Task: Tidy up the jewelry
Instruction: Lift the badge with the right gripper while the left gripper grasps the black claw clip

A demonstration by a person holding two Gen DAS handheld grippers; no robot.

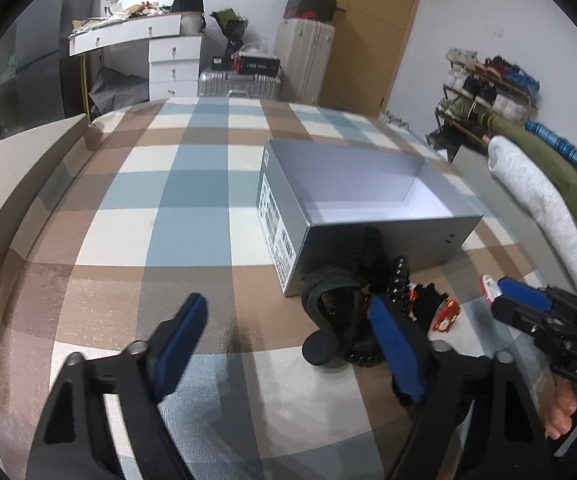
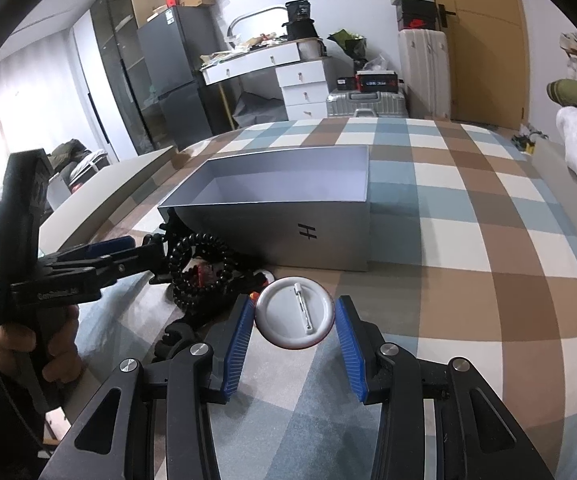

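Observation:
An open grey box (image 1: 368, 196) stands on the checked bedspread; it also shows in the right wrist view (image 2: 288, 216). A pile of black jewelry with a black bead bracelet (image 2: 192, 268) and red pieces (image 1: 444, 314) lies in front of the box. My right gripper (image 2: 294, 320) is shut on a round white pin badge (image 2: 294, 314), back side up with its pin showing, held just above the bed. In the left wrist view the badge (image 1: 488, 286) shows edge-on in the right gripper (image 1: 496, 292). My left gripper (image 1: 288, 332) is open and empty, its right finger (image 1: 392, 344) over the pile.
Folded white and green clothes (image 1: 536, 200) lie along the bed's right edge. A white drawer desk (image 2: 288, 76), suitcases (image 1: 304, 60) and a wooden door (image 1: 372, 32) stand beyond the bed. A shoe rack (image 1: 484, 92) is at the right.

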